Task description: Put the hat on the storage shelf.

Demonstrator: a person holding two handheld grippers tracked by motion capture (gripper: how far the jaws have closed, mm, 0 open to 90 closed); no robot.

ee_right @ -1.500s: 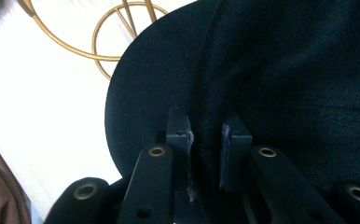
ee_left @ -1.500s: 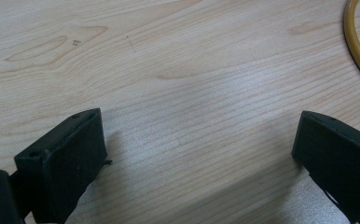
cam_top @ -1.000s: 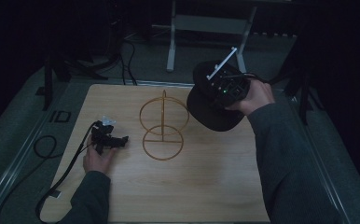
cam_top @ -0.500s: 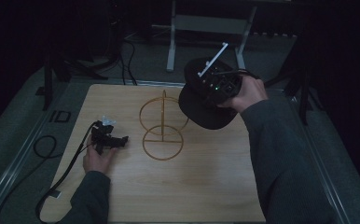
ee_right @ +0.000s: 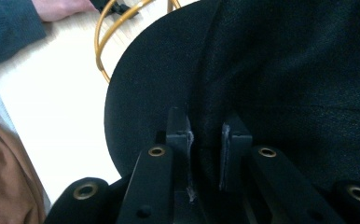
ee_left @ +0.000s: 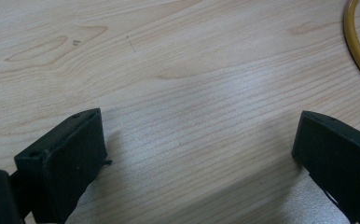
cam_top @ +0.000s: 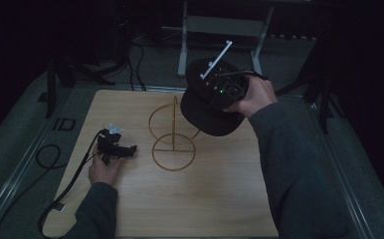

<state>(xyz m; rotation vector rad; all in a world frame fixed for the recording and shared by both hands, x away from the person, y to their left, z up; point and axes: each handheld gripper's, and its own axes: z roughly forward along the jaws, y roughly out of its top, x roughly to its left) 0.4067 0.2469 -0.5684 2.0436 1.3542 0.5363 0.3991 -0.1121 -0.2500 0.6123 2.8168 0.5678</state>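
A black cap (cam_top: pixel 206 118) hangs in the air at the upper right of a gold wire stand (cam_top: pixel 173 145), which has an upright ring over a flat base ring. My right gripper (cam_top: pixel 219 95) is shut on the cap's fabric; in the right gripper view the jaws (ee_right: pixel 205 135) pinch a fold of the cap (ee_right: pixel 285 70), with the stand (ee_right: pixel 104 28) beyond its brim. My left gripper (cam_top: pixel 124 149) rests on the table left of the stand. In its own view the left gripper (ee_left: pixel 199 144) is open with bare wood between the jaws, and the stand's base ring (ee_left: pixel 357 46) curves at the right edge.
The wooden table (cam_top: pixel 180 209) has bare room in front of and to the right of the stand. A black cable (cam_top: pixel 65 186) trails from the left gripper off the table's left edge. A metal frame (cam_top: pixel 220 25) stands on the floor behind the table.
My right gripper has carried the cap leftward, so it now overlaps the stand's upright ring. The left gripper has stayed put.
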